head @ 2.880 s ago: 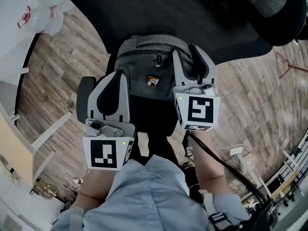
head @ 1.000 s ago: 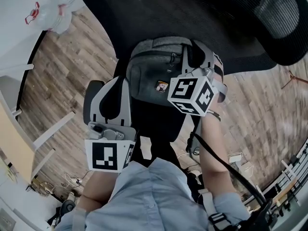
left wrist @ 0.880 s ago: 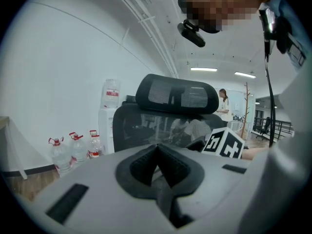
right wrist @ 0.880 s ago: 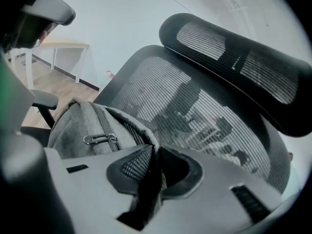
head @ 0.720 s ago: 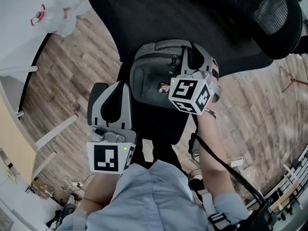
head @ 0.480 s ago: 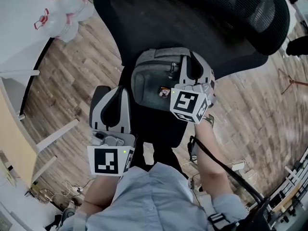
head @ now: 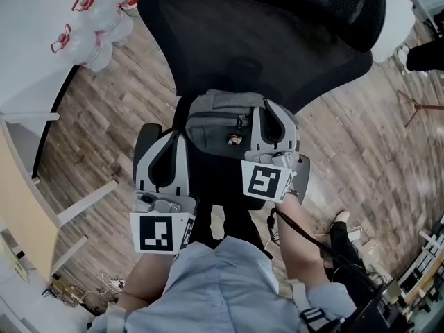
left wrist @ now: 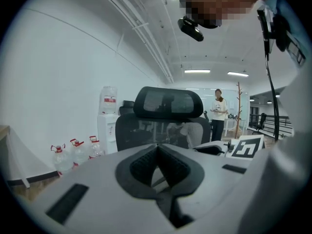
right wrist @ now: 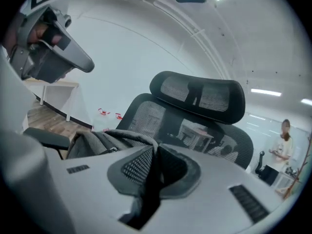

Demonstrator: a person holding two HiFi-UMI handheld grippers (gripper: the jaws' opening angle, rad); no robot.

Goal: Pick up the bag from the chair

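A grey bag point(head: 218, 120) with a black zip sits at the front of the black mesh chair point(head: 263, 40). My right gripper point(head: 272, 109) lies along the bag's right side. In the right gripper view its jaws, which have just been closing, are shut on a dark strap point(right wrist: 148, 189) of the bag point(right wrist: 95, 141), and the bag's grey handle point(right wrist: 127, 136) arches up to them. Whether the bag is off the seat I cannot tell. My left gripper point(head: 165, 139) is left of the bag, apart from it, shut and empty, as the left gripper view point(left wrist: 157, 154) also shows.
A black armrest point(head: 144, 144) lies under the left gripper. Water bottles point(head: 90, 33) stand on the wooden floor at the upper left by a white wall. Cables point(head: 350, 234) lie on the floor to the right. A person point(left wrist: 219, 113) stands far behind the chair.
The right gripper has rolled so that its marker cube faces up, and it has drawn back toward me with the bag. The left gripper keeps its place beside the bag.
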